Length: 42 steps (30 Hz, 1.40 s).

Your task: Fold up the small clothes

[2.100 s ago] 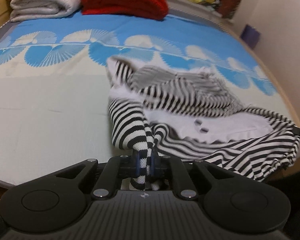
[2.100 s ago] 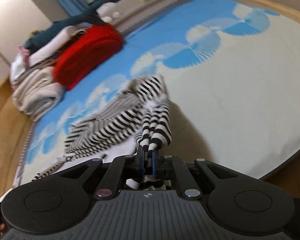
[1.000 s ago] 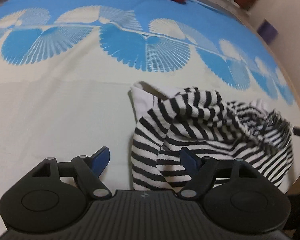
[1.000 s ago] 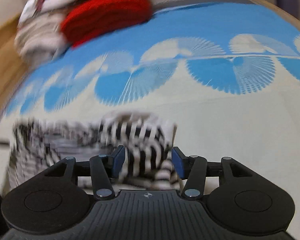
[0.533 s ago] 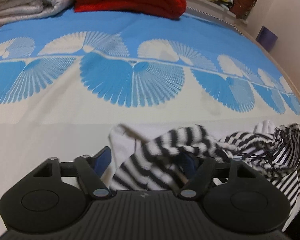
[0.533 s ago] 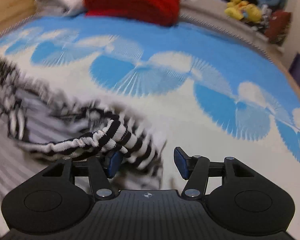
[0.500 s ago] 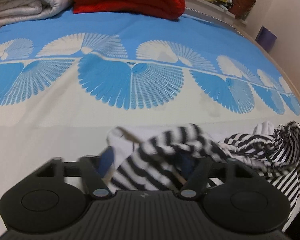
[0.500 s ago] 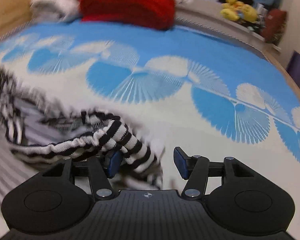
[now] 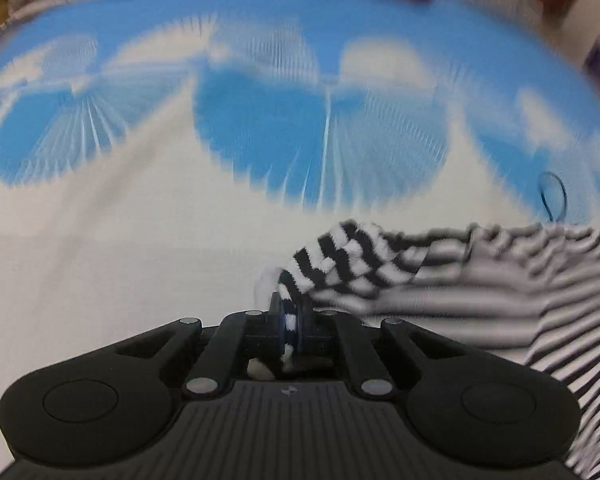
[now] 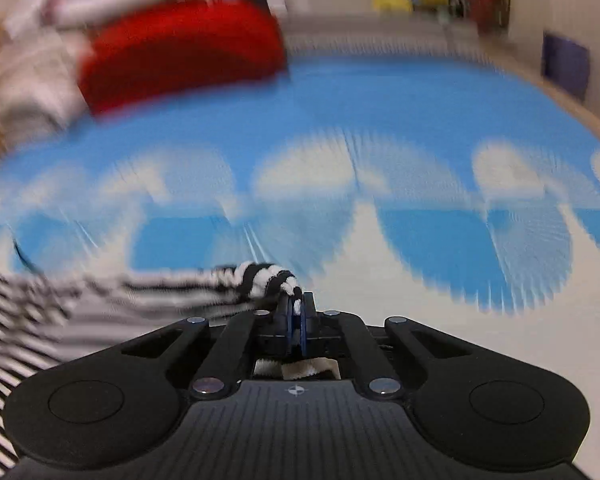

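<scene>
We had the small black-and-white striped knit garment [image 9: 460, 280] pinched at two ends, over the blue-and-cream fan-patterned bedspread [image 9: 140, 240]. Our left gripper [image 9: 291, 320] was clamped on a thick ribbed edge of it, with a scrap of striped cloth showing between the blue pads. Our right gripper [image 10: 296, 320] was likewise closed on a rolled striped edge.

From the left gripper the cloth ran off to the right; from the right gripper it ran off to the left [image 10: 80, 300]. So its long axis lay across, between our two hands, and neither hand was nearer than the other, since each held an end. We judged that the coming move depended on keeping that span level while spreading or laying it down.

The left view alone showed a thin dark cord loop [image 9: 554, 196] lying at the garment's far edge. The right view alone showed the red folded knit blanket [image 10: 180, 52] and pale folded bedding [image 10: 32, 80] at the head of the bed. Both views were blurred.
</scene>
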### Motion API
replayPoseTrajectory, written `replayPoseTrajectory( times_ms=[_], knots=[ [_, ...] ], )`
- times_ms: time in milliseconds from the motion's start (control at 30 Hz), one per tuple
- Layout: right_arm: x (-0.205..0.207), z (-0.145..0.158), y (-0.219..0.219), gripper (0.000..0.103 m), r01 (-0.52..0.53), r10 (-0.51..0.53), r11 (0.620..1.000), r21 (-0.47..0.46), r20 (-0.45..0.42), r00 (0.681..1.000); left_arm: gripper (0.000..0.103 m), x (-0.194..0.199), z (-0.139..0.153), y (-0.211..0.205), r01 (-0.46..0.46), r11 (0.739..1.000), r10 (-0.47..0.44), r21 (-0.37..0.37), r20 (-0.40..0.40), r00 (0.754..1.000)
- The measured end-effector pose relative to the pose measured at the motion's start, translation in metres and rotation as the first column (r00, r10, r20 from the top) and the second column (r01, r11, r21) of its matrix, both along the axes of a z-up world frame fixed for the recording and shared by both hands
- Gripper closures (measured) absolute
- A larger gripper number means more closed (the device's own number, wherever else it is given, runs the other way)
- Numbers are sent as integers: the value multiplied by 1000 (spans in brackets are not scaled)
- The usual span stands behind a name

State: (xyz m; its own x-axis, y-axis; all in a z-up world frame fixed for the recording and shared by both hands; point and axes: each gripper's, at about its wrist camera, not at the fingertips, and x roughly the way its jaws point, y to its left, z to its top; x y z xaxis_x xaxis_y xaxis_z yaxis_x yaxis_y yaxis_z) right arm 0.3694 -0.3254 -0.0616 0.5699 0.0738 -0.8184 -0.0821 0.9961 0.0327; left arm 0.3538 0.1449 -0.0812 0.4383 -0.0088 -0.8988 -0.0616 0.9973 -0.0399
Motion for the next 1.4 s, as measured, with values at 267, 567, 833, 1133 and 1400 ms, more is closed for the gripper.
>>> replayPoseTrajectory(
  times_ms=[267,567,833,1133,1400],
  knots=[
    [4,17,6,99,53,-61,997,61,138,988,93,4,18,14,-85,996,88,-33,109,990],
    [-32,23,-12,60,102,-100,992,74,-21,995,55,-32,43,31,-58,993,61,-101,25,998],
    [-114,61,-67,58,215,-184,943,253,-138,973,55,-118,59,66,-136,934,109,-332,-98,989],
    [-156,16,-69,58,221,-151,950,219,-297,943,56,-142,13,59,-157,907,59,-391,-252,966],
    [-168,38,-91,100,258,-197,899,355,-199,960,101,-165,49,83,-123,865,123,-486,-31,992]
  ],
)
